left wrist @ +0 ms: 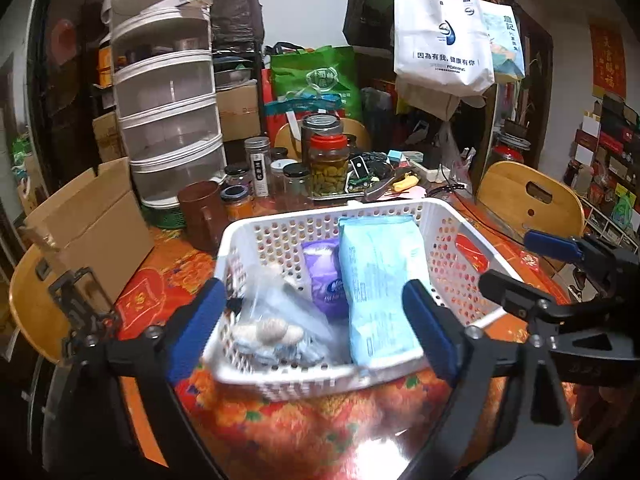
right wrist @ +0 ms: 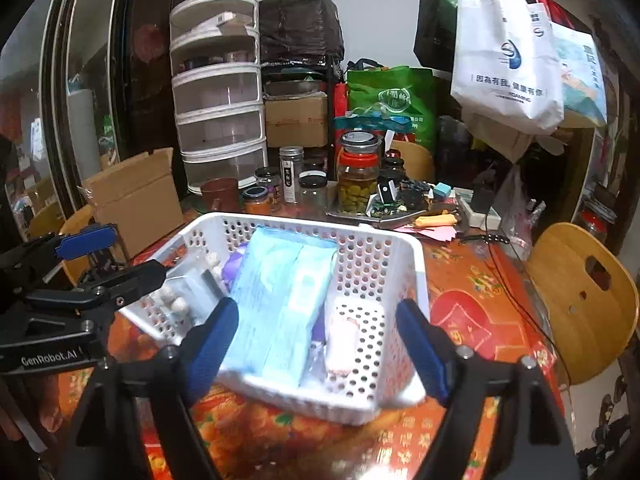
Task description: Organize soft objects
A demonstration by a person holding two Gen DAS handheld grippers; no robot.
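From the left wrist, you are holding your left gripper (left wrist: 316, 320) with its blue-padded fingers (left wrist: 198, 326) spread wide on either side of the near end of the white basket (left wrist: 280, 236), pinching nothing. The basket is a perforated plastic tub with rounded corners, sitting on the glossy orange-and-red tablecloth (left wrist: 304, 432). It is holding a tall pale-blue soft pack (left wrist: 380, 288) leaning upright on the right, a purple pouch (left wrist: 326, 280) just behind it to the left, and a crinkly clear bag (left wrist: 272, 320) of small white rounded lumps on the left. Your right gripper (left wrist: 560, 272) is showing at the right edge, beside the basket's right rim. Behind the basket a brown plastic mug (left wrist: 202, 214), glass jars and a red-lidded jar of green pickles (left wrist: 328, 168) are crowding the table, with a cardboard box (left wrist: 92, 228) to the left.

From the right wrist, you are holding your right gripper (right wrist: 318, 344) spread just as wide around the basket's (right wrist: 384, 264) near right corner, gripping nothing. The blue pack (right wrist: 280, 304) is lying slanted across the middle, the clear bag (right wrist: 188, 284) is resting by the left wall, and something pale pink and soft (right wrist: 342, 344) is lying beside the right wall; you cannot tell what it is. Your left gripper (right wrist: 104, 256) is hanging at the basket's left edge
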